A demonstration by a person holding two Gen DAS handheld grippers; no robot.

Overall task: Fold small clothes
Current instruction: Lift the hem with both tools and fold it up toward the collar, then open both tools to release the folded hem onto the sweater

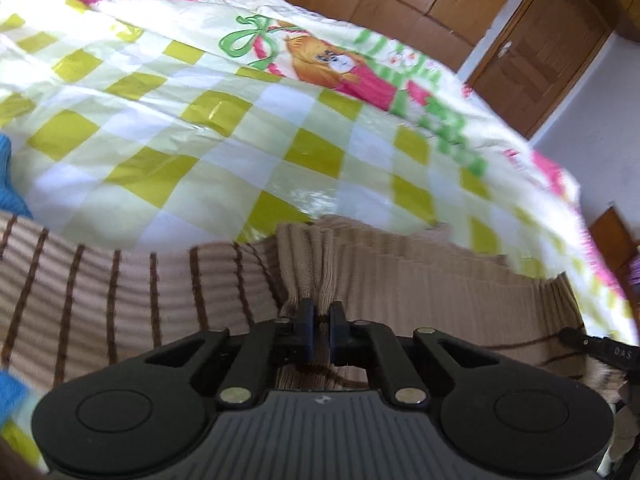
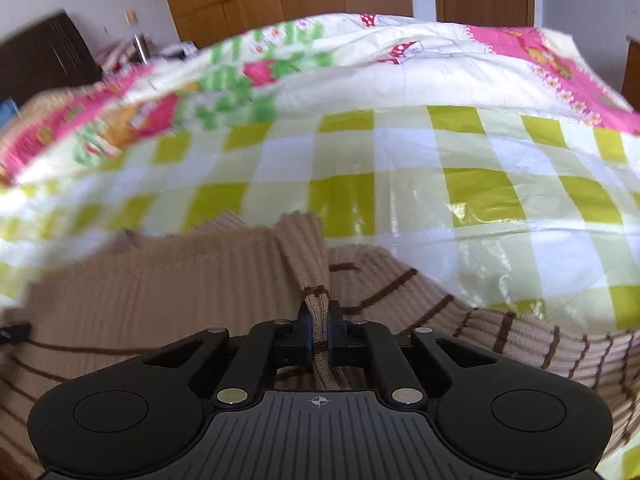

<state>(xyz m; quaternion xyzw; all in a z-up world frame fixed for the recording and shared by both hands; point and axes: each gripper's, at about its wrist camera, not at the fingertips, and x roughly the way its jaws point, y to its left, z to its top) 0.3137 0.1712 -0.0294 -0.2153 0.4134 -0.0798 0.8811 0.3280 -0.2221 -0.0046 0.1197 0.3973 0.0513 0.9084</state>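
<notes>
A beige ribbed knit sweater (image 1: 420, 280) with thin brown stripes lies on a bed in front of both grippers. My left gripper (image 1: 320, 316) is shut on a bunched fold of its edge. My right gripper (image 2: 319, 316) is shut on another bunched fold of the same sweater (image 2: 180, 280). The sweater stretches between the two grippers. The right gripper's tip shows at the right edge of the left wrist view (image 1: 600, 348).
The bed is covered by a shiny yellow-green and white checked sheet (image 1: 240, 128) with pink cartoon prints. A blue cloth (image 1: 10, 184) lies at the left. Wooden wardrobes and a door (image 1: 540, 40) stand behind the bed.
</notes>
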